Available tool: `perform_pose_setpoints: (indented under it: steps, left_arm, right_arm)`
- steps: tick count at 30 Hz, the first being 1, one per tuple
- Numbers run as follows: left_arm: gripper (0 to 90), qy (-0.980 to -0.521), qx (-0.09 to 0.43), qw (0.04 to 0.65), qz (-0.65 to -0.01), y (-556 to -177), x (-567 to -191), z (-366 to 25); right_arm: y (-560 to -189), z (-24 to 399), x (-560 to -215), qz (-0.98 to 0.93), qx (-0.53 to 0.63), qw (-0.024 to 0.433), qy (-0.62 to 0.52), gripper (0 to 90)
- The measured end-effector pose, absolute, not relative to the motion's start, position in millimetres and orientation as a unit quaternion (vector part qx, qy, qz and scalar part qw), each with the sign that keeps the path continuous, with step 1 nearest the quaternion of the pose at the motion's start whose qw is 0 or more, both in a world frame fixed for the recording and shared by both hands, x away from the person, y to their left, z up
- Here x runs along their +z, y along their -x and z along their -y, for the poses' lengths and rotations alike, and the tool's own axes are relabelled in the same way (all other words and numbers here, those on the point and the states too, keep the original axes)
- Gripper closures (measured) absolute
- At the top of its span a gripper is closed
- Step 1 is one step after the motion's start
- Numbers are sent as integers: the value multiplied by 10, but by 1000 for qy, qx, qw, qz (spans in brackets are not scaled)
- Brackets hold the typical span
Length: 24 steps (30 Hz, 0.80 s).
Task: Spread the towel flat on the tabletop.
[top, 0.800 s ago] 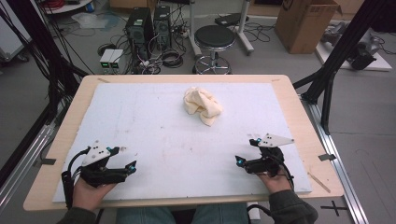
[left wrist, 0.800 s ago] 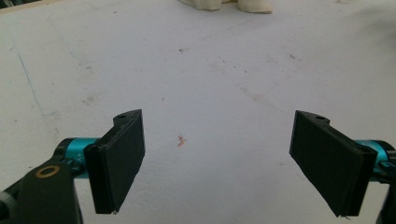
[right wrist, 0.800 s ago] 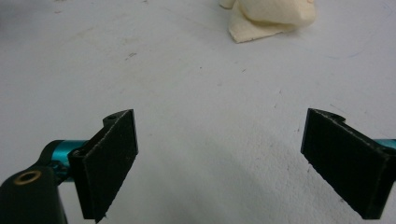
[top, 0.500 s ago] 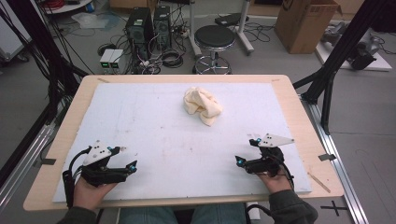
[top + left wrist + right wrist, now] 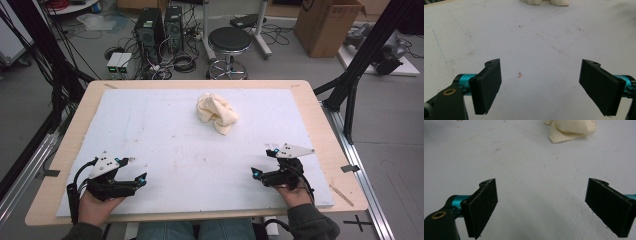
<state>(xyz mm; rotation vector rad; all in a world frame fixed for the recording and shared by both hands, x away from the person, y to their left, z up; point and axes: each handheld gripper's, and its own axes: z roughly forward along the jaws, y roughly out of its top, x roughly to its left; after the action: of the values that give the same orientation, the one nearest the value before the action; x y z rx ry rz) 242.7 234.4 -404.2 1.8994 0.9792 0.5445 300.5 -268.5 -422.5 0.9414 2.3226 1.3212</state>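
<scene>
A crumpled cream cloth (image 5: pixel 216 113) lies on the white mat (image 5: pixel 165 130) past the middle of the table. Its near edge shows at the top of the left gripper view (image 5: pixel 544 2) and the right gripper view (image 5: pixel 571 130). My left gripper (image 5: pixel 137 170) rests low near the front left of the mat, open, nothing between its jaws (image 5: pixel 541 87). At the front right my right gripper (image 5: pixel 262 162) is open too and holds nothing (image 5: pixel 544 210). Both grippers sit well short of the cloth.
The mat covers a wooden table (image 5: pixel 320 130) with a bare rim. Beyond the far edge stand a black stool (image 5: pixel 229 41), computer towers (image 5: pixel 159 25), cables and a cardboard box (image 5: pixel 327 25). Black frame struts (image 5: pixel 357 75) rise at both sides.
</scene>
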Motion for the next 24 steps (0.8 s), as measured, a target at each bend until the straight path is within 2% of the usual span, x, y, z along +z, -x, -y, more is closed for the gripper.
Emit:
perform_pose_setpoints:
  steps: [24]
  left_arm:
    - [187,-762,224,456,-402,-2392,-4045,-2373]
  right_arm:
    - [-3238,2555,-4099,-820,453,145,-320,102]
